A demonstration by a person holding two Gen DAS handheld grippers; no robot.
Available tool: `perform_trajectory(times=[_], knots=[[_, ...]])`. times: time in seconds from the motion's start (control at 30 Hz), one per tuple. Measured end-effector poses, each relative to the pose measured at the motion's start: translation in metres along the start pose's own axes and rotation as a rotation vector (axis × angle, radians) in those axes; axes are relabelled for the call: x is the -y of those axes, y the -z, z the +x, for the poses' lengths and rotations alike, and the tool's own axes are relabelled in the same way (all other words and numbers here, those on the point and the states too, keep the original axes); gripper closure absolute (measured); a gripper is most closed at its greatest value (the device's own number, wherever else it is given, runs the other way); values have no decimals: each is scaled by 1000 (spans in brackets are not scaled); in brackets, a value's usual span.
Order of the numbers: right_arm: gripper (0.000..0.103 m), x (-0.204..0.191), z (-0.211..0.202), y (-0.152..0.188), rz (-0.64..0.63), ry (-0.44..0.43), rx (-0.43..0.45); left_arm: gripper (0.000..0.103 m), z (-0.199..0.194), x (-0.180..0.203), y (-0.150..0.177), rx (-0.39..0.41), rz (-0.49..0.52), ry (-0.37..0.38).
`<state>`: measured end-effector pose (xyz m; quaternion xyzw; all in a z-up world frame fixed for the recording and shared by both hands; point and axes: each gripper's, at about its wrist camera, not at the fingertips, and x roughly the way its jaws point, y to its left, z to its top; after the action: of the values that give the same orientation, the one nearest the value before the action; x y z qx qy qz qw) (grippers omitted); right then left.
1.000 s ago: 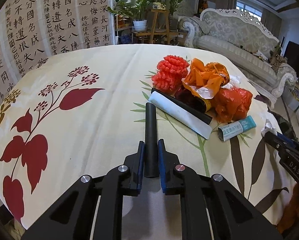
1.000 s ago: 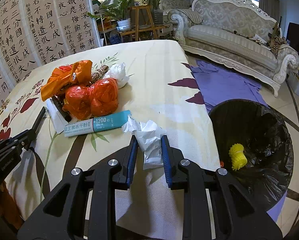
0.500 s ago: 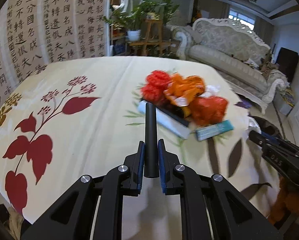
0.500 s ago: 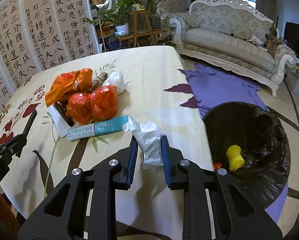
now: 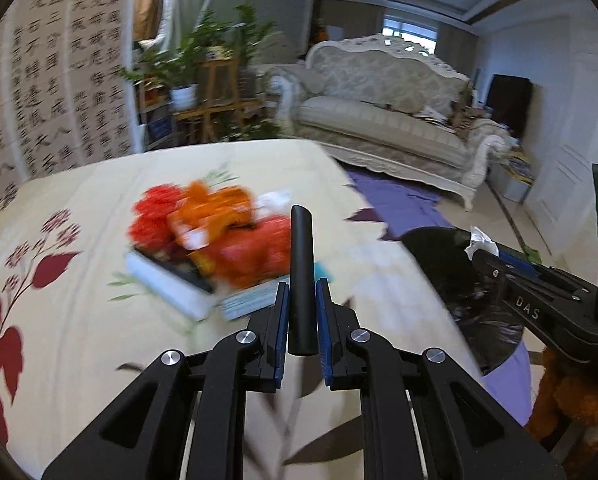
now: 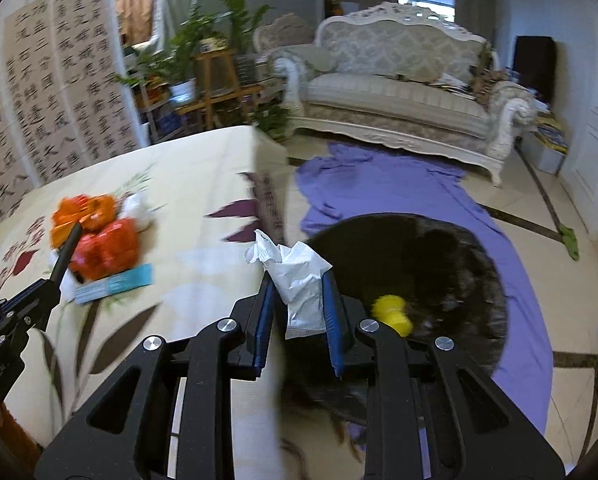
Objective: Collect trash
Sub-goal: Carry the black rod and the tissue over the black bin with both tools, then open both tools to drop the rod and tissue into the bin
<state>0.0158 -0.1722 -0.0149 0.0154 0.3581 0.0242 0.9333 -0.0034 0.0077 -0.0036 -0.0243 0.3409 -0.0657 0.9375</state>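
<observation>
My left gripper (image 5: 302,300) is shut on a black tube (image 5: 301,264) that sticks up and forward between its blue pads, lifted above the table. My right gripper (image 6: 297,300) is shut on a crumpled white paper wrapper (image 6: 299,280), held over the table's right edge beside the black-lined trash bin (image 6: 439,268). A yellow piece (image 6: 391,314) lies inside the bin. The remaining pile of orange and red bags (image 5: 219,236) rests on the floral tablecloth (image 5: 79,320), with a white roll (image 5: 167,286) and a teal box (image 6: 117,282) beside it. In the left wrist view the right gripper (image 5: 499,258) shows at the right.
A purple cloth (image 6: 379,184) lies on the floor under the bin. A cream sofa (image 6: 399,96) stands at the back, with potted plants on a wooden stand (image 6: 215,80) and a calligraphy screen (image 6: 39,120) to the left. A green scrap (image 6: 569,240) lies on the floor.
Both grippers have risen and swung right with their loads. The trash pile slid left in both views, and the bin came closer under the right gripper.
</observation>
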Motion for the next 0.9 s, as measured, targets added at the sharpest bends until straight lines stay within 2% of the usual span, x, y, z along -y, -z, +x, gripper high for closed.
perform_trajectory(times=[0.27,0.73,0.83,0.9], knots=[[80,44,6,0,62,59,4,89,20,44,-14,0,73,65],[79,84,35,-2,118,65,-23,89,72,105,-22,-35,194,101],[78,89,41,-4,127,65,-30,89,82,113,-22,-52,212,107],[72,93,47,-4,134,60,-41,88,88,115,-23,-66,208,111]])
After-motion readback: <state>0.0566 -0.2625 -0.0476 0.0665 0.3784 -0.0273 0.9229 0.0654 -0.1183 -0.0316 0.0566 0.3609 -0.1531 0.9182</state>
